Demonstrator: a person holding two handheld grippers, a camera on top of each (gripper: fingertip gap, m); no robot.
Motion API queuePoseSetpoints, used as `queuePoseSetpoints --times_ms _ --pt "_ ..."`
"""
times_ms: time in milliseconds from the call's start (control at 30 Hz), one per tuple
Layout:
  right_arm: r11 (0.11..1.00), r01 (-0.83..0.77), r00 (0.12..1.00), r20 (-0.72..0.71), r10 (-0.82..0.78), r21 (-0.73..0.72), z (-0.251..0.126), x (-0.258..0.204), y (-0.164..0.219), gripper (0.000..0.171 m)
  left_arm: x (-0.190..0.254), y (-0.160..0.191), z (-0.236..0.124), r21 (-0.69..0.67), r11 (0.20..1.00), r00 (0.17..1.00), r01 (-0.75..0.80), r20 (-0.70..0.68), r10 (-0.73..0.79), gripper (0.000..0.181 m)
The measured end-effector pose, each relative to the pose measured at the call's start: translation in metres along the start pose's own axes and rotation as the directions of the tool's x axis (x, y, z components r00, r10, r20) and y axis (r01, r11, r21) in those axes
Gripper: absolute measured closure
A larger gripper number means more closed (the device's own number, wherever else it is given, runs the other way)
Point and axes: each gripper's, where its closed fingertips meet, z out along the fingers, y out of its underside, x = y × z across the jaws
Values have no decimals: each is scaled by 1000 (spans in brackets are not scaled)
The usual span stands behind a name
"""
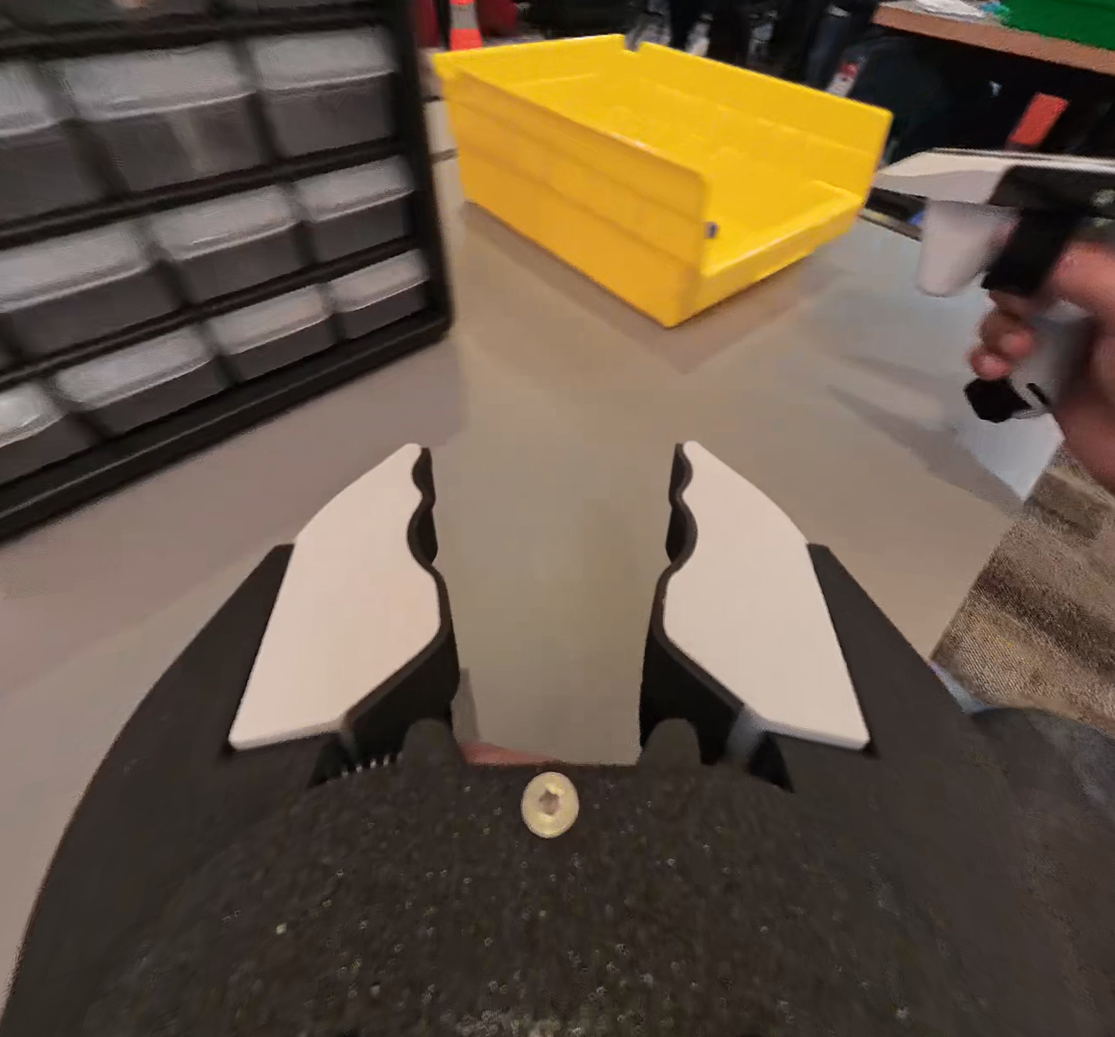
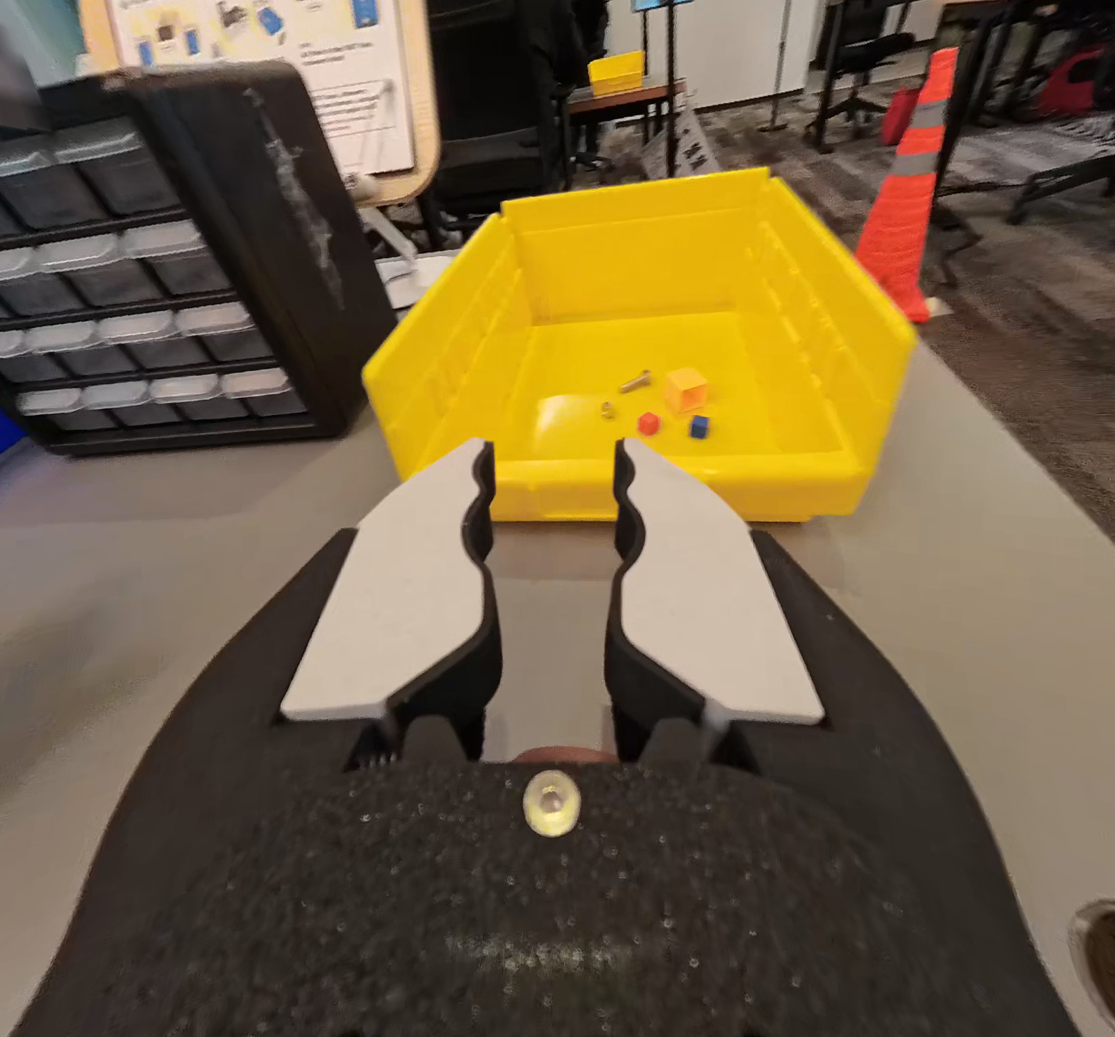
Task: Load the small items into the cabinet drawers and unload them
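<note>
Small items lie loose on the floor of the yellow plastic bin (image 2: 627,260), near its low front lip: an orange open-sided cube (image 2: 686,390), a red cube (image 2: 648,423), a blue cube (image 2: 698,426), a metal bolt (image 2: 635,382) with its long axis running diagonally, head to the upper right, and a small metal nut (image 2: 607,409). The bin is ribbed and glossy, with its open front toward the right camera.

Right hand-held gripper (image 2: 554,456): jaws moderately apart, holding nothing, above the grey tabletop (image 2: 941,616) just short of the bin's lip.

Left hand-held gripper (image 1: 552,456): jaws wide, empty, over bare tabletop. White finger plates with wavy black pads.

Black drawer cabinet (image 1: 199,193) stands upright left of the bin, its translucent grey drawers all closed.

Orange traffic cone (image 2: 911,187) on the carpet beyond.
</note>
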Motion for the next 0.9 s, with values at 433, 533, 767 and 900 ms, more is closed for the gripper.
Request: queuePoseSetpoints --times_ms 433,533,767,900 --pt "991 -117 983 -149 107 -60 -9 57 14 114 74 -52 205 -196 972 987 131 120 -109 114" --pt "987 -133 978 -170 117 -86 -7 62 20 114 59 -50 219 -211 959 972 187 181 -150 143" --pt "980 -140 960 -263 100 -138 3 67 31 109 26 -43 200 -160 972 947 171 299 -118 177" --pt "976 -142 961 -260 96 -166 11 55 36 111 28 -37 182 -157 974 954 162 275 -115 177"
